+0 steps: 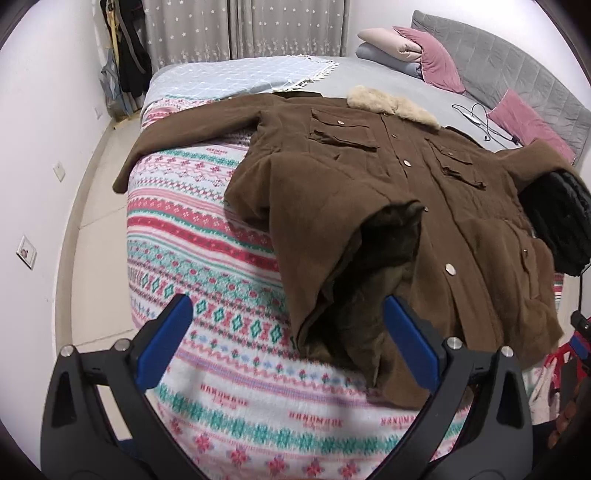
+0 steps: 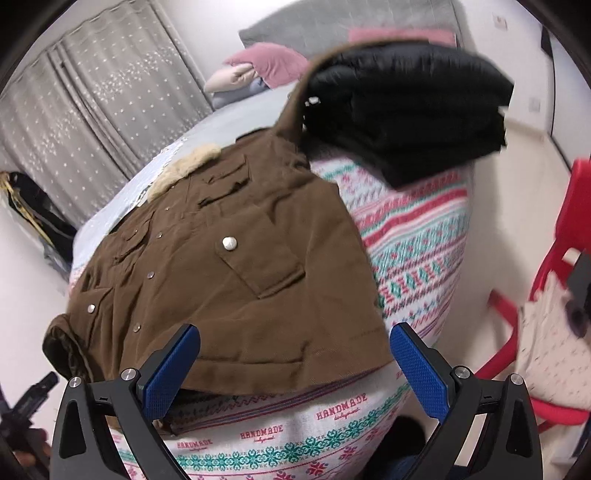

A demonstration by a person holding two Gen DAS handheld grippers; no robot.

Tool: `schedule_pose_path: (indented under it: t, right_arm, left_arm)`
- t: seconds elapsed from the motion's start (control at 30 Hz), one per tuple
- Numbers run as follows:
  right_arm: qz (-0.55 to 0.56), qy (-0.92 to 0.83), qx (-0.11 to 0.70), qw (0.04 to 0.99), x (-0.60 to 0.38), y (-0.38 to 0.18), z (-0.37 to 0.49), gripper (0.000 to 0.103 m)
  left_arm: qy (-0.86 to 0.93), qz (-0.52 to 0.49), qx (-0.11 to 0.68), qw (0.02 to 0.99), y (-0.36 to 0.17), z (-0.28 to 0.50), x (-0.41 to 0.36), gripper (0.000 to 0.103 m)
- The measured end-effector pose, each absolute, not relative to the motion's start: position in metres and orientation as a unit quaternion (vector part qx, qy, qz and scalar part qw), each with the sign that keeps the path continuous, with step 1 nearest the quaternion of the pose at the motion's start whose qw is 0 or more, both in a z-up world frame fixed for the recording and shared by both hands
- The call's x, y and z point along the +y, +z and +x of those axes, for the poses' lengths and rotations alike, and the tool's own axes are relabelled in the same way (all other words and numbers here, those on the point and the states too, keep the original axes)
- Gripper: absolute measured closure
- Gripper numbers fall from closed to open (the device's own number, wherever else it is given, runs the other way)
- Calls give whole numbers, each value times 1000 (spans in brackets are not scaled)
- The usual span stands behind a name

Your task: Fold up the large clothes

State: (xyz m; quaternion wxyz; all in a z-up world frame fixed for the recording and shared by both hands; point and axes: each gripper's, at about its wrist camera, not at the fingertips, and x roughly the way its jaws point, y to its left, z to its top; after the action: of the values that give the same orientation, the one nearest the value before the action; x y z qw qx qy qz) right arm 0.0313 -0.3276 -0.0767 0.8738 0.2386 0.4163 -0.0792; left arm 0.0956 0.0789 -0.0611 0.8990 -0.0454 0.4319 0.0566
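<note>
A large brown coat (image 1: pixel 406 192) with a cream fur collar (image 1: pixel 391 103) lies face up on the patterned blanket (image 1: pixel 207 236), one sleeve stretched out to the left. Its lower left front is flipped back, showing dark lining (image 1: pixel 384 258). The right sleeve end shows black quilted lining (image 2: pixel 402 110). My left gripper (image 1: pixel 288 332) is open, hovering just short of the coat's hem corner. In the right wrist view the coat (image 2: pixel 236 280) fills the middle; my right gripper (image 2: pixel 295 354) is open, its fingers either side of the hem's right part, nothing between them.
The bed has a grey sheet, pink pillows (image 1: pixel 439 62) and a folded quilt by the grey headboard (image 1: pixel 517 74). A cable (image 1: pixel 484 125) lies near the pillows. A red chair (image 2: pixel 554 280) stands right of the bed. Curtains (image 1: pixel 243 26) and hanging clothes are at the back.
</note>
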Motion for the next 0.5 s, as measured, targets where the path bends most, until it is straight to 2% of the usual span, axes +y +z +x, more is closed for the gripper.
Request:
schedule_pose_path:
  t: [0.1,0.17,0.2,0.23,0.27,0.3,0.33,0.37,0.4,0.5]
  right_arm:
    - [255,-90,418,867,-338,-88,40,0]
    - [272,-100,427,857,-346,-100,47,5]
    - [277,-100,433,852,-347,-106,49,12]
    - [280,-94,442,847,-347,-112,52,21]
    - [278,-94,445,846,-346,-114,54,24]
    - [268,-100,446,848,-345,-115,56,33]
    - [260,-105,446,850,-345,-115,57,53]
    - [254,-113,447,850,-346,-115,57,67]
    - [264,-110,442,850,-350,-115,56,87]
    - [304,-82,402,860,-362,-102,45,93]
  left_arm:
    - [63,-35,429,900,-69,108,75,13]
    - [66,-35,433,899,-77,115,74,37]
    - [69,-39,438,896,-82,119,76,44]
    - [70,-46,444,892,-87,123,80,61]
    - [68,-56,451,888,-91,126,83,81]
    - [64,-70,459,883,-96,129,87,91]
    - [64,-82,461,881,-99,131,92,95]
    - [67,-90,461,880,-101,131,97,97]
    - [71,-103,455,882,-99,129,103,97]
    - [62,-148,424,891,-82,114,121,98]
